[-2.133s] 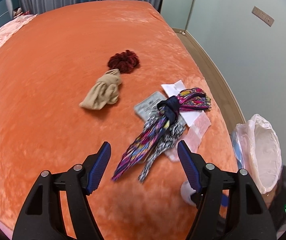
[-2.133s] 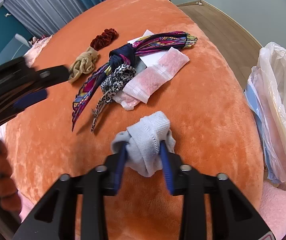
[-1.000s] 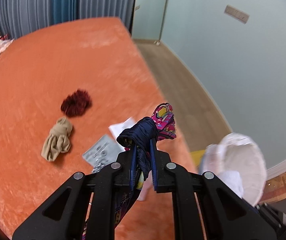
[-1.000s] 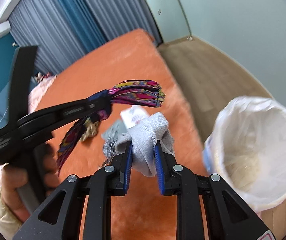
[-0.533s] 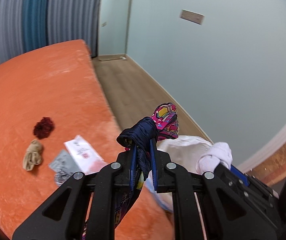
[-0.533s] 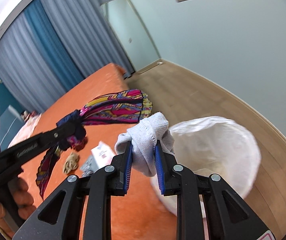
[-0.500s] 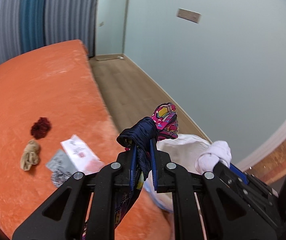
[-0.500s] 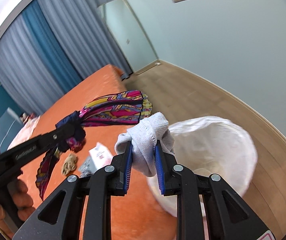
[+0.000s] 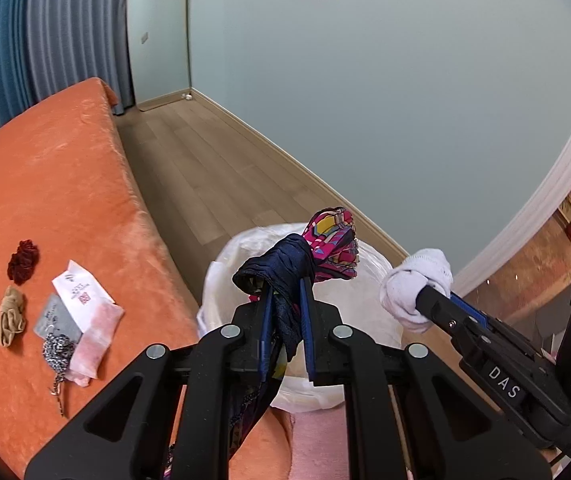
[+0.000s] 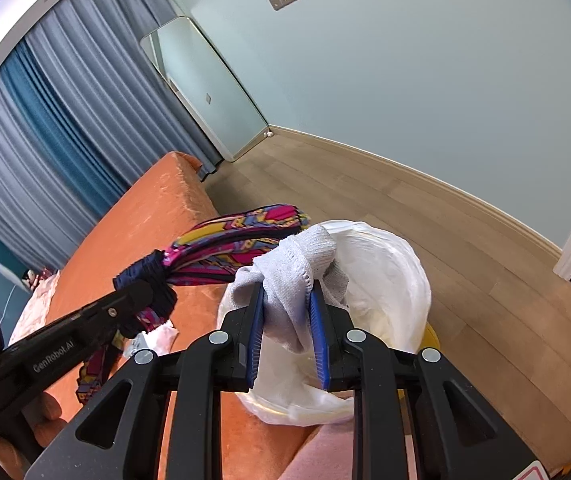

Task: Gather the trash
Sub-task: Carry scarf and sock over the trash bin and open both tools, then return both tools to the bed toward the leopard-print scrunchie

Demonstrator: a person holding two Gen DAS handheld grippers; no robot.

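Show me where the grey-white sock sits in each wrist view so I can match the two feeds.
Left wrist: the sock is at the right, clamped in the right gripper reaching in from the lower right.
Right wrist: the sock is at centre, between the gripper's blue pads.
Shared landmark: the white-lined trash bin beside the orange bed, just behind the sock in both views.

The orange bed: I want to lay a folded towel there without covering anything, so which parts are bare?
The orange bed is bare from the maroon scrunchie back toward the curtains, and in the near strip below the leopard-print strip. It is crowded by the bin-side edge, where the beige stocking, white wrapper and pink pouch cluster.
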